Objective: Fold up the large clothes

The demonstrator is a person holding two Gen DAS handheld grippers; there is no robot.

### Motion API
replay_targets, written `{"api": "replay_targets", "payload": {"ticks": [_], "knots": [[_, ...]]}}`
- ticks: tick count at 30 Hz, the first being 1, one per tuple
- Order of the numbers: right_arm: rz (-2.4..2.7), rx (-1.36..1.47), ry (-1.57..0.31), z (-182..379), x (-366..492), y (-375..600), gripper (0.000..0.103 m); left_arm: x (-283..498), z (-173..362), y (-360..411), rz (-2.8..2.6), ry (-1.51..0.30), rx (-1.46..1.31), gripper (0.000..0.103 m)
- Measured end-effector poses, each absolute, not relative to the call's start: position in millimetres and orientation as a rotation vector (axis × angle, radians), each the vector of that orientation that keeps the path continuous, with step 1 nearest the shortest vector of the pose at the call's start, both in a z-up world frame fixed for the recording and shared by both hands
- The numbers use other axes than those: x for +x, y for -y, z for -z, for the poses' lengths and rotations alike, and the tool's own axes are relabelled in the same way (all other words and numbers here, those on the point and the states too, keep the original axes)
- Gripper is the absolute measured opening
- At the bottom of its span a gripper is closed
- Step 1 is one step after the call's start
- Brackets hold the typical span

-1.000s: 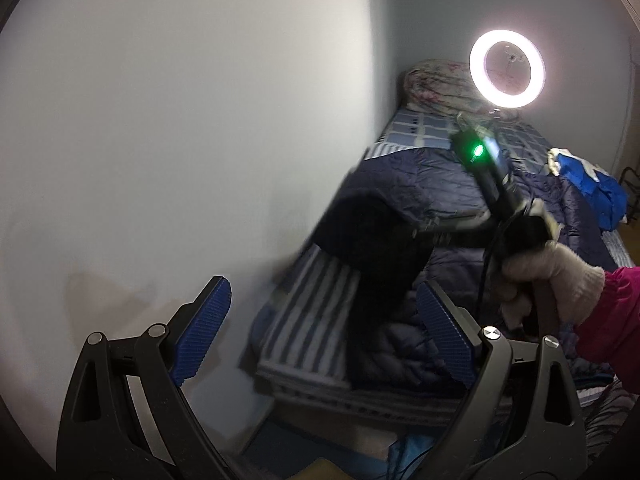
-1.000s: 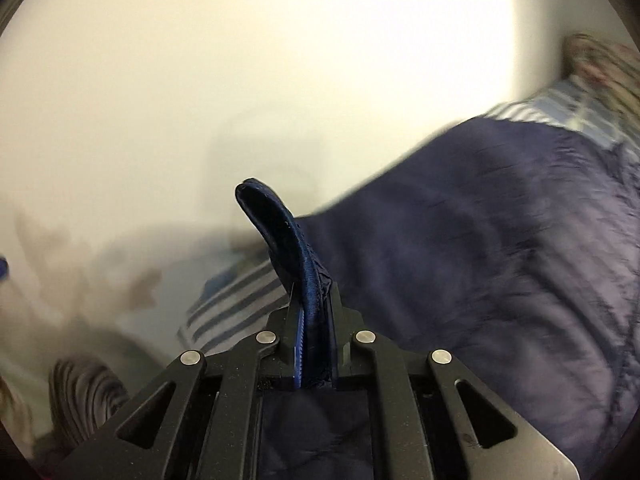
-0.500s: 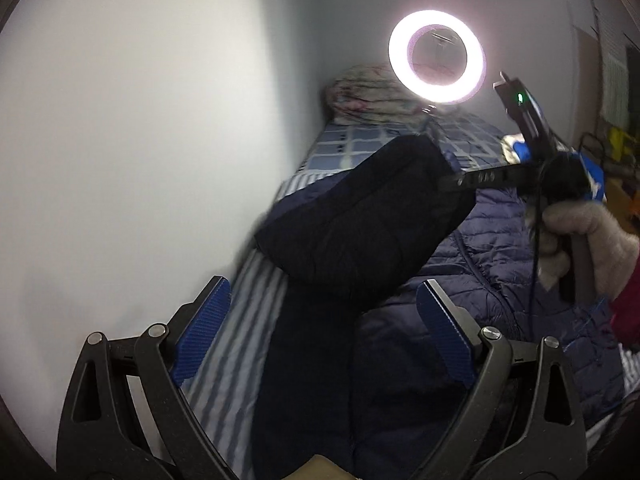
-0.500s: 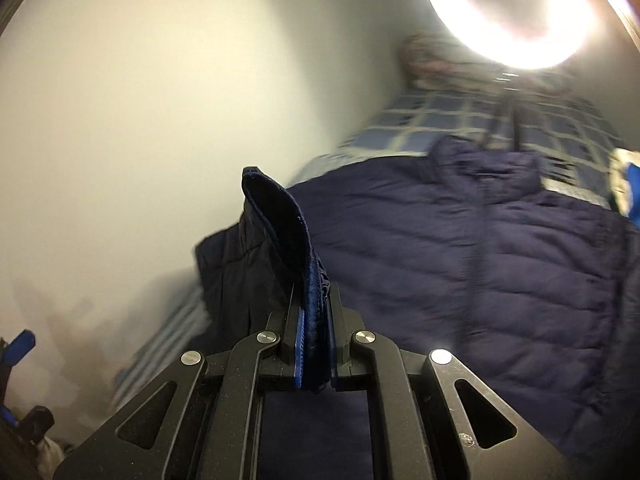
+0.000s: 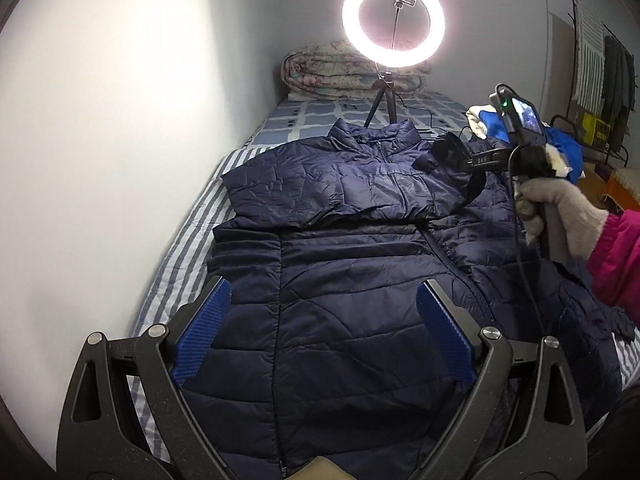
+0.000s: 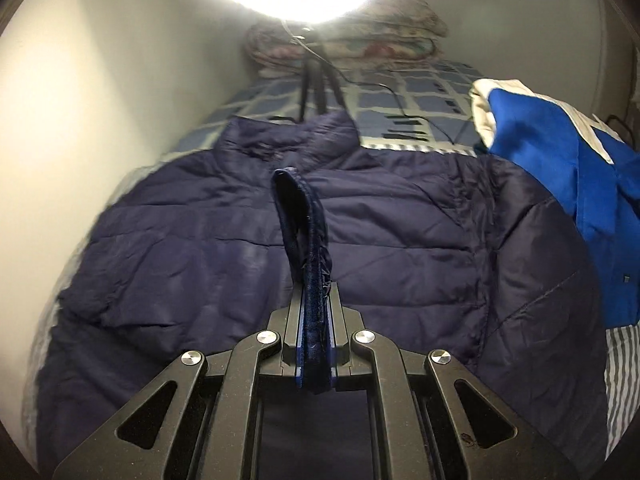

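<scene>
jacket: navy quilted puffer jacket [image 5: 360, 280] lies front-up on the blue-and-white striped bedsheet [image 5: 188, 240], collar toward the ring light, hem toward the left wrist camera. Wall-side sleeve is laid across the chest.
sleeve cuff: dark ribbed sleeve cuff [image 6: 306, 248] is pinched and raised above the chest, near the zip line just below the collar.
right gripper: right gripper [image 6: 314, 356] is clenched on that cuff, the jaws closed flat against the fabric. In the left wrist view it [image 5: 460, 158] hangs over the jacket's right shoulder. Judgement: it holds the cuff end so the whole sleeve follows and can be dropped across the body.
left gripper: left gripper [image 5: 320, 336] is released, with blue ribbed pads wide apart and nothing between them. It hovers above the lower front panel. Judgement: parked there, ready to pin or smooth the body.
step: sleeve fold-in, cuff not yet let go. Judgement: early in the task, the body is not yet folded.
risk: slick shell and puffy fill, so the sleeve may spring back once freed.
clutter: blue-and-white garment [image 6: 560, 184] overlaps the jacket's right edge. White LED ring light on a tripod [image 5: 394, 20] stands just beyond the collar, in front of a floral folded quilt [image 5: 340, 68].
</scene>
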State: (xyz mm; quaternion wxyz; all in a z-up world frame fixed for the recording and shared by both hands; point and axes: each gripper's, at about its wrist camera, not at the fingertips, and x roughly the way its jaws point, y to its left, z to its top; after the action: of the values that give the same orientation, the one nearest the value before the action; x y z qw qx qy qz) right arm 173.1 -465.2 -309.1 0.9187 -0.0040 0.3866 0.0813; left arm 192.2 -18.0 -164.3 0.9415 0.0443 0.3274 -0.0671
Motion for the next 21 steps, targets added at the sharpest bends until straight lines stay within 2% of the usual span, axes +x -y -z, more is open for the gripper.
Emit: {"api": "replay_targets", "payload": {"ticks": [14,21], "knots": [[-0.039,-0.062,-0.969,359.2,205.2,487.5,0.008,185.0,157.6,41.1,0.156,-0.643,0.141,0.096],[-0.059,-0.04,-0.909,323.2,171.4,495.7,0.025,178.6,145.2,42.3,0.149,-0.615,0.131,0.096]]}}
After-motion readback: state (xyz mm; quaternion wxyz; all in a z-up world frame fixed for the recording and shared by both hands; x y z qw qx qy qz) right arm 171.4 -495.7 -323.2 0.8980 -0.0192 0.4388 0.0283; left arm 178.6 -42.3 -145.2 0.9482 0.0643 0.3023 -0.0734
